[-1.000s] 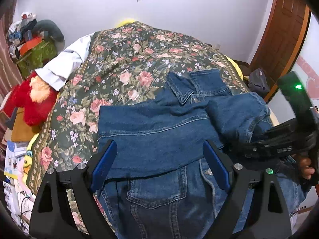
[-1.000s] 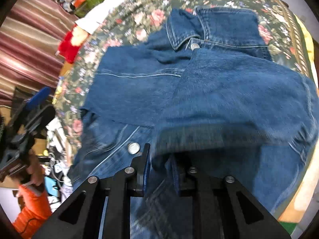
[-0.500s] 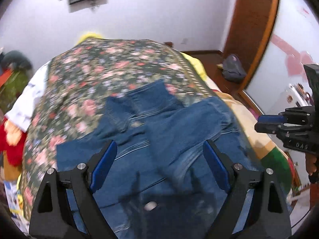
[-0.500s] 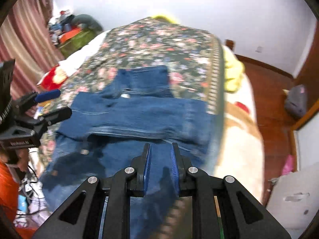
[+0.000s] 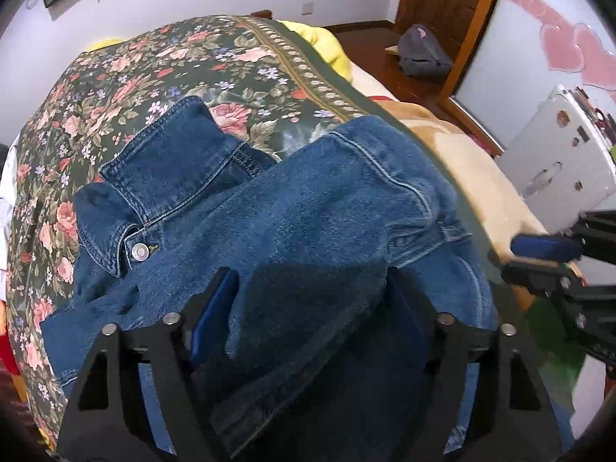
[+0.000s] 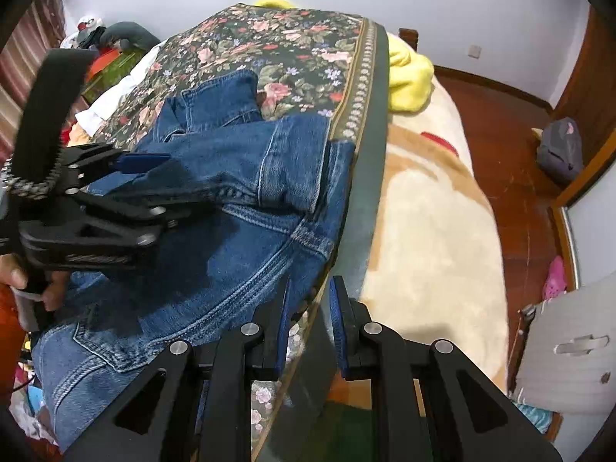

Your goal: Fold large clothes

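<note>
A blue denim jacket (image 5: 308, 231) lies on the floral bedspread (image 5: 154, 65), collar toward the far end, one sleeve folded across its chest. My left gripper (image 5: 312, 312) is open, its jaws wide apart just over the folded sleeve, denim lying between them. In the right wrist view the jacket (image 6: 238, 200) fills the left half and the left gripper (image 6: 146, 177) hovers over the sleeve. My right gripper (image 6: 310, 323) stands at the jacket's right edge near the bed's side, jaws a narrow gap apart with nothing between them.
A beige blanket (image 6: 431, 231) and a yellow pillow (image 6: 408, 77) lie right of the bedspread. A grey bag (image 6: 558, 150) sits on the wooden floor by the door. A white board (image 5: 558, 154) leans at the right. Toys and boxes (image 6: 111, 50) crowd the left side.
My right gripper let go of the sleeve and drew back to the jacket's right edge. My left gripper swung right and came down low over the folded sleeve.
</note>
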